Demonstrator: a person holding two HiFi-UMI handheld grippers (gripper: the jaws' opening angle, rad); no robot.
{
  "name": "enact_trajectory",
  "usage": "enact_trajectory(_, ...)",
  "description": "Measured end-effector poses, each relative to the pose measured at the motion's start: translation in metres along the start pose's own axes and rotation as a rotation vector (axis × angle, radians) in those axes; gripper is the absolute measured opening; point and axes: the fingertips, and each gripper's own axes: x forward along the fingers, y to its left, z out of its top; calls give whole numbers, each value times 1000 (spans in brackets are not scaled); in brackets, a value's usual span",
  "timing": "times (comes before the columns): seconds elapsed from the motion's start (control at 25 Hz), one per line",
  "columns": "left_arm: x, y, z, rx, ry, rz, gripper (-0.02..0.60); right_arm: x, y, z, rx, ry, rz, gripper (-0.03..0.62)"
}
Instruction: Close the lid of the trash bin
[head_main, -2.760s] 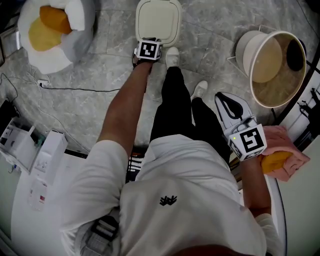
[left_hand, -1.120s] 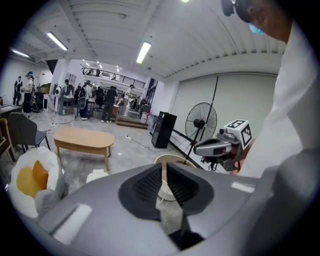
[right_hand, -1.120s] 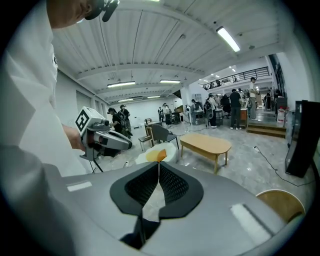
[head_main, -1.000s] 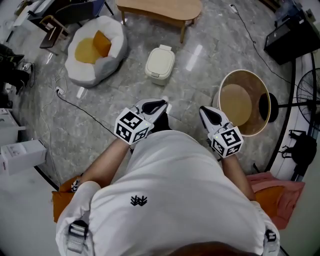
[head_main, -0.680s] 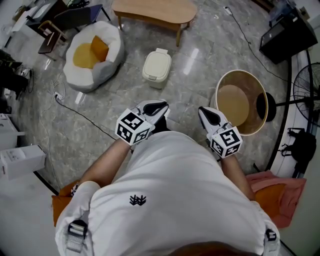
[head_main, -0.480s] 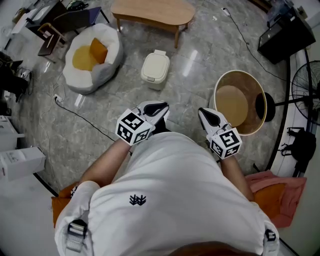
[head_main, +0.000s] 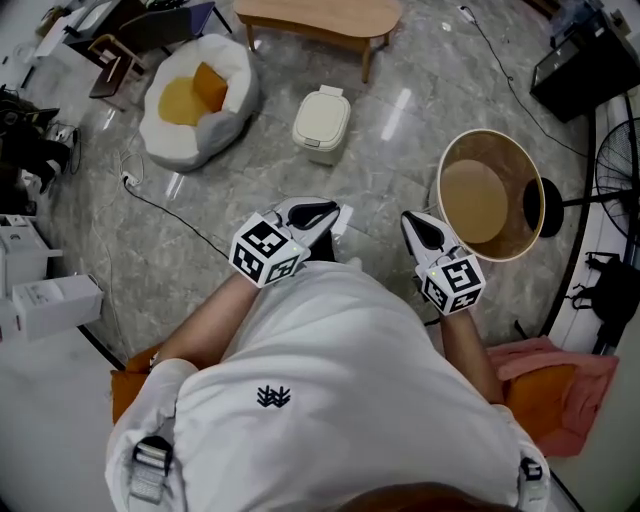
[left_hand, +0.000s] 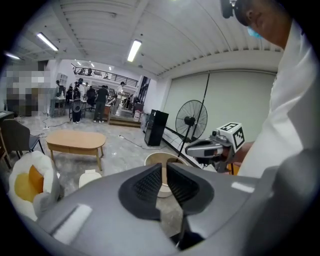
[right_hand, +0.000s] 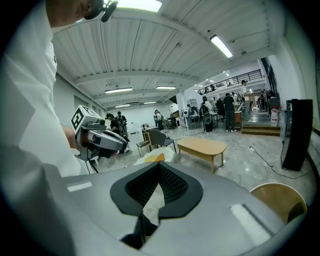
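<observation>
The trash bin (head_main: 322, 122) stands on the floor (head_main: 380, 170) at twelve o'clock from the person, well ahead of both grippers. Beyond it, also at twelve, is the low table (head_main: 320, 18). The beanbag seat (head_main: 198, 100) lies near the bin at its nine o'clock, with a cushion (head_main: 208, 86) in its hollow. A cable (head_main: 170, 210) runs across the floor at the seat's six o'clock. The round tub (head_main: 490, 195) sits at two o'clock, just ahead of the right gripper (head_main: 422, 232). The left gripper (head_main: 312, 215) is at the right gripper's nine o'clock, apart from it. A fan (left_hand: 191, 121) stands at the tub's three o'clock. Boxes (head_main: 55, 300) lie at the person's nine o'clock, and a heap of cloth (head_main: 545, 385) at four.
</observation>
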Motion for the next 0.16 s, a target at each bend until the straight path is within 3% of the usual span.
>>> enact_trajectory(0.16,4,-15,-2,24,26,-37,86,-4,-3,-2,1,0,-2,3)
